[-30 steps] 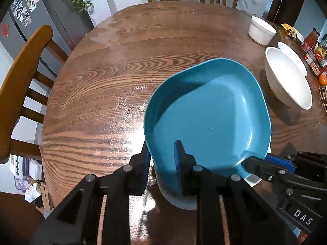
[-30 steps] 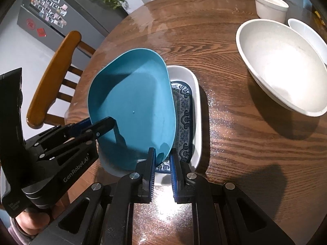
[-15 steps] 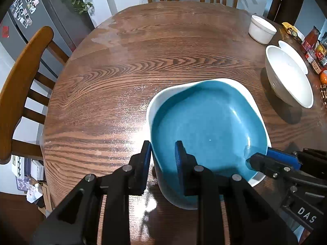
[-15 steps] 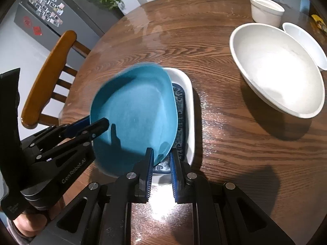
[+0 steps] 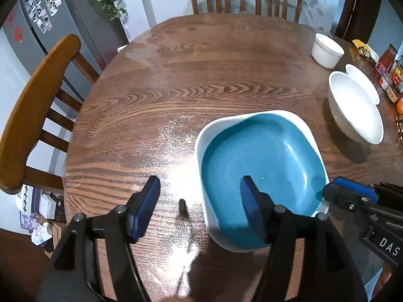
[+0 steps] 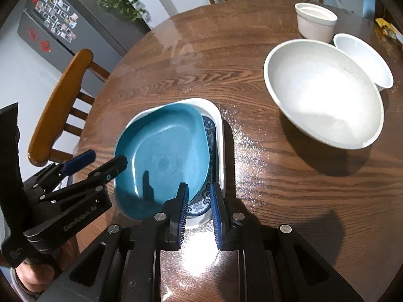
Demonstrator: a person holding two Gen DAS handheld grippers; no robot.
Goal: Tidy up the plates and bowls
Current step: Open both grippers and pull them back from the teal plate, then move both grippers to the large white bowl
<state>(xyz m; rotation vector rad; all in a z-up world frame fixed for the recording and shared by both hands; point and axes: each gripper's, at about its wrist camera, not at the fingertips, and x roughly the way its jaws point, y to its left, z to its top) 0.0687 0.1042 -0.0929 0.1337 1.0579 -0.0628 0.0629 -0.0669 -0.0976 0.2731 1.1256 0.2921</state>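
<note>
A teal plate (image 5: 264,163) (image 6: 163,156) lies nested in a white oval dish (image 5: 199,151) (image 6: 222,151) with a blue pattern, on the round wooden table (image 5: 201,75). My left gripper (image 5: 200,181) (image 6: 105,159) straddles the stack's left rim. Its jaws are opening, and neither pad touches the rim between them. My right gripper (image 6: 199,188) (image 5: 335,188) is at the near right rim. Its jaws stand close together on the teal plate's edge, above the patterned dish.
A large white bowl (image 5: 357,115) (image 6: 325,93), a smaller white bowl (image 6: 362,58) and a white ramekin (image 5: 326,50) (image 6: 314,22) stand at the right. Jars (image 5: 388,70) line the right edge. A small dark speck (image 5: 181,205) lies by the stack. Wooden chairs (image 5: 32,115) ring the table.
The teal plate, tilted up a second ago, has come down flat into the white dish. My left gripper let go of its rim and spread wide. The right one kept its place.
</note>
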